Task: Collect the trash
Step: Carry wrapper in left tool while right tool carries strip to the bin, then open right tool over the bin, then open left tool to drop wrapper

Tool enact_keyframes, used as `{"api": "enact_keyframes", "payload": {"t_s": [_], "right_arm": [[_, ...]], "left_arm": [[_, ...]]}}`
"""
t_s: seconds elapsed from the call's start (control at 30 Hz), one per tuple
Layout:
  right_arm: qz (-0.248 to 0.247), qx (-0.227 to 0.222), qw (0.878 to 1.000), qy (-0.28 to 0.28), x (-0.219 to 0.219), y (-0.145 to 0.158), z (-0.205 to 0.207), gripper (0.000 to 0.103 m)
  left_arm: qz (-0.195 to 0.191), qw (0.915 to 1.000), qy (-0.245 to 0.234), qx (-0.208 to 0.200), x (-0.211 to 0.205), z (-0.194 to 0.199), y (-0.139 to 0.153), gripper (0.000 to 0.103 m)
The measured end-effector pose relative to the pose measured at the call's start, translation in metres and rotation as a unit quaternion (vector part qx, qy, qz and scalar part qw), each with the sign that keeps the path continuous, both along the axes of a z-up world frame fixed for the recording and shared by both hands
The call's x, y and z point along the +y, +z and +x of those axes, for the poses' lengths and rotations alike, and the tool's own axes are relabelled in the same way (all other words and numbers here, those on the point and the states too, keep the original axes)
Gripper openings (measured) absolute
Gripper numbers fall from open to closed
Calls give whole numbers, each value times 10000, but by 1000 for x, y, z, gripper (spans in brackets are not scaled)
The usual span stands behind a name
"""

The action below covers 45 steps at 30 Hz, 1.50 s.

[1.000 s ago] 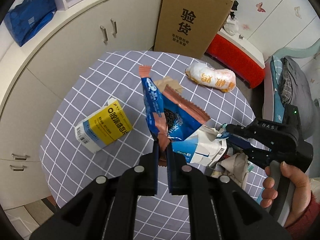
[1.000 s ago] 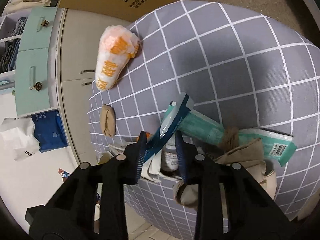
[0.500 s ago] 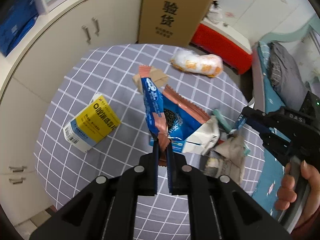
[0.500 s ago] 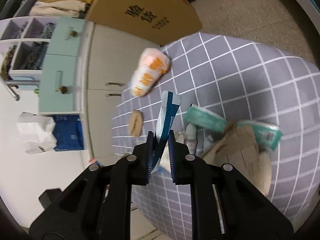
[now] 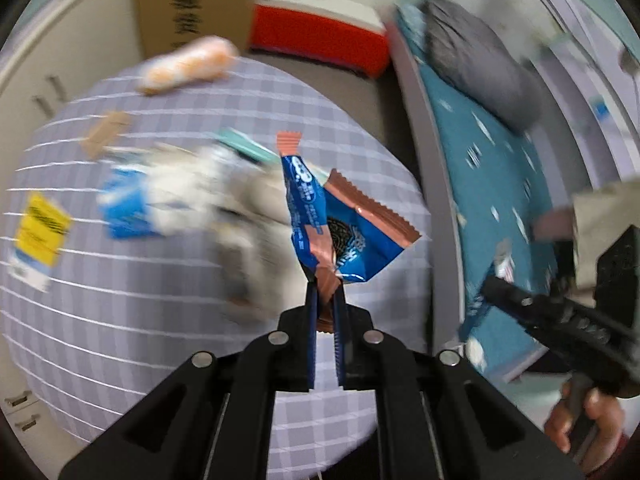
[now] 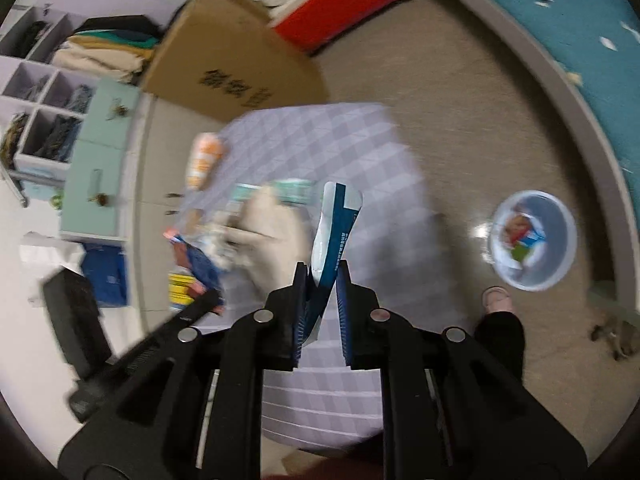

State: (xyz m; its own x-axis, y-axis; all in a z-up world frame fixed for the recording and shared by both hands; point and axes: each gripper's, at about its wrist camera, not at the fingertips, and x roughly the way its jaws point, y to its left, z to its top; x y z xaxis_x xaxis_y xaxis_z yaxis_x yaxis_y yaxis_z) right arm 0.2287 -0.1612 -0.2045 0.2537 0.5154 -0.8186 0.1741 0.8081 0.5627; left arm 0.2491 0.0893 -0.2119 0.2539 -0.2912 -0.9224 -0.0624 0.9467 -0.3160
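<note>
Left wrist view: left gripper (image 5: 325,280) pinched tight on the torn end of a blue cookie wrapper (image 5: 340,232), lifted over the checked table (image 5: 120,288). More litter blurred at ten o'clock. Risk: thin foil sliding out during a fast swing.

Right wrist view: right gripper (image 6: 323,276) nearly closed on a white-and-blue sachet (image 6: 334,236), standing upright. Pale bin (image 6: 532,240) on the floor at three o'clock, well apart. Risk: sachet slipping loose and dropping short of the bin.

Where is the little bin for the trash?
In the right wrist view, the pale blue bin stands on the floor at right, beside the checked table and just beyond the person's shoe.
</note>
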Motion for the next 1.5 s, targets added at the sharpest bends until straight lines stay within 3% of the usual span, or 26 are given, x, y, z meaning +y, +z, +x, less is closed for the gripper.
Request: {"api": "enact_keyframes", "payload": {"t_s": [0.17,0.3,0.43,0.63,0.77,0.87,0.97,1.13,1.5], "right_arm": [[-664,355,9971,-70,-69,-46,-25,15],[-823,786,9934,-122,-127,-99,-35,15],[-901,1035,9905,7,-172,-146,-31,15],[-961,1165,9885,86,-206,-204,-21,17],[-920,1288,9874,53,-221,-253,-15,20],[-816,1399,9868,-82,-232,-291,-13,44],[-775,1478,9858,-189,-241,-314,-14,47],[-933,1505,9839,-247,-249,-330,-25,53],[-1301,1642,9760,-588,-278,-356,-53,59]], "left_arm": [[73,9974,-677,251,-89,-9,-25,7],[30,9946,-901,520,-156,-13,-54,7],[-71,9909,-983,919,-226,-13,-104,7],[-71,9853,-938,1423,-287,-8,-191,7],[-40,9811,-879,1723,-307,-1,-251,7],[155,9783,-901,1858,-316,4,-290,7],[297,9741,-900,2052,-319,2,-323,7],[401,9680,-949,2287,-327,-1,-363,7],[412,9575,-1275,2553,-361,3,-412,9]]}}
